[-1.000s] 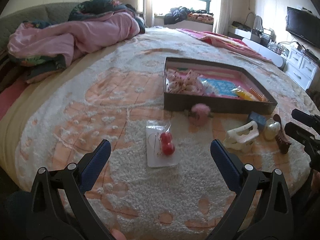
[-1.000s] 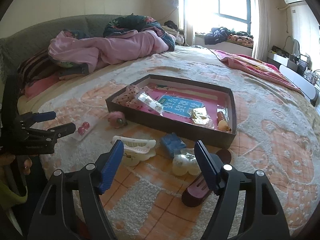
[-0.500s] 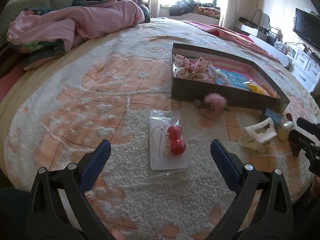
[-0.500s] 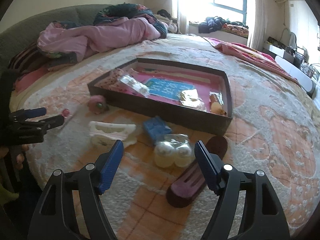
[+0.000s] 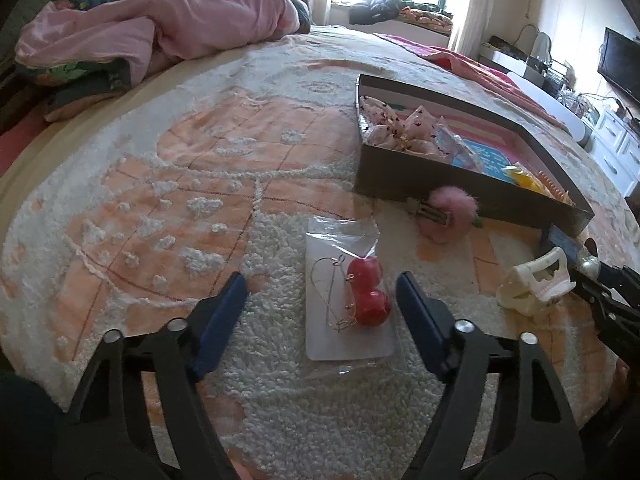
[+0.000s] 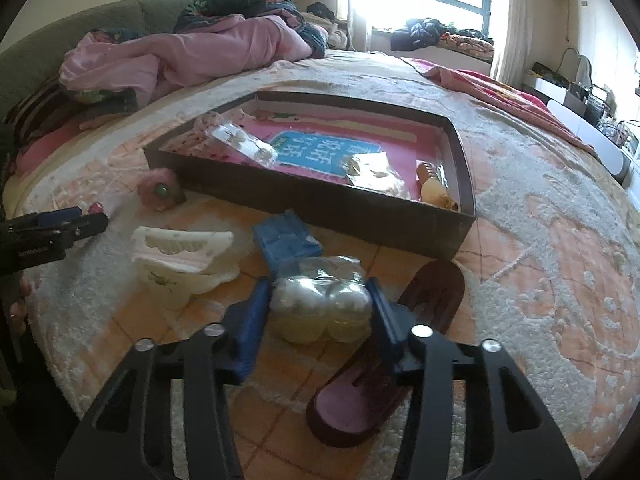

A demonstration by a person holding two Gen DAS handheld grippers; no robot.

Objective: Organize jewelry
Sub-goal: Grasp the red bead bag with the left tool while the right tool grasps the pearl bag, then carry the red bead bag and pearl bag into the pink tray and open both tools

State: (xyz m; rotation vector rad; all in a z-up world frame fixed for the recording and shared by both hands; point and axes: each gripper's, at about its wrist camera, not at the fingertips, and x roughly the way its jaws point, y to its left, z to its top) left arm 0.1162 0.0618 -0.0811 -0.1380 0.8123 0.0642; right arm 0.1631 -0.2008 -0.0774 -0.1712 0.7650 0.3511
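Note:
On the bedspread lies a clear packet with red bead earrings (image 5: 352, 300) on a white card. My left gripper (image 5: 320, 300) straddles it with its jaws closing; the blue pads stand beside the packet without pressing it. A clear bag of pearl-like balls (image 6: 320, 308) sits between the jaws of my right gripper (image 6: 320, 312), which are closing, and both pads touch the bag's sides. The dark tray (image 6: 320, 204) with a pink floor holds several packets. From the left wrist view the tray (image 5: 472, 196) is at the right.
A pink pompom clip (image 5: 452, 216) leans on the tray wall. A white claw clip (image 6: 180, 256), a blue packet (image 6: 286, 240) and a maroon oblong clip (image 6: 436, 292) lie around the pearl bag. A pink quilt (image 5: 160, 28) is heaped at the back.
Both grippers have sunk closer to the bedspread and their jaws have narrowed. The left now flanks the earring packet; the right's pads have come in against the pearl bag.

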